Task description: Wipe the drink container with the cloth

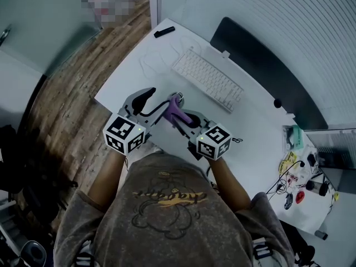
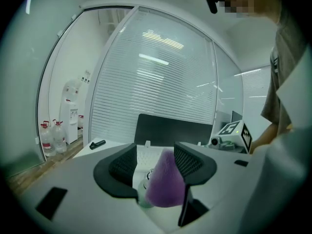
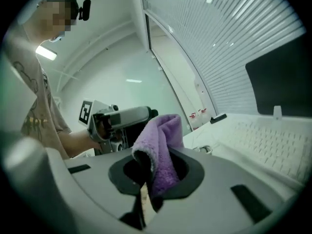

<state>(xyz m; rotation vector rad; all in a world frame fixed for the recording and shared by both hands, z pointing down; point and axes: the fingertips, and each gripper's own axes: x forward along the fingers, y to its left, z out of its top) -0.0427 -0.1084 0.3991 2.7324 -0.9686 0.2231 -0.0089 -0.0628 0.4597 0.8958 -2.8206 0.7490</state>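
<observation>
A two-jaw gripper is held in each of the person's hands, and both are brought close together over the near edge of the white table [image 1: 161,60], toward its near left corner. The drink container [image 2: 142,193], a small pale bottle, is seated between the jaws of the left gripper [image 2: 155,164]. These jaws are closed on it only part-way, and the gap between them is filled by the bottle on one side and by the purple cloth [image 3: 164,147] on the other. The cloth is draped over the top and one flank of the container, so that little more than its cap and lower body is seen. The cloth is pinched between the jaws of the right gripper [image 3: 155,172], which are pressed together on a fold of it, with the free end standing up above them. From the head view the cloth is seen bridging the two grippers, laid against the container. A white keyboard [image 1: 207,78] is set toward the far edge of the table, with a dark screen [image 1: 267,77] standing along that edge behind it. A small black object [image 1: 164,31] lies at the far left corner. A tangle of cables and small items [image 1: 295,174] is gathered at the right end of the table, well apart from the grippers.
</observation>
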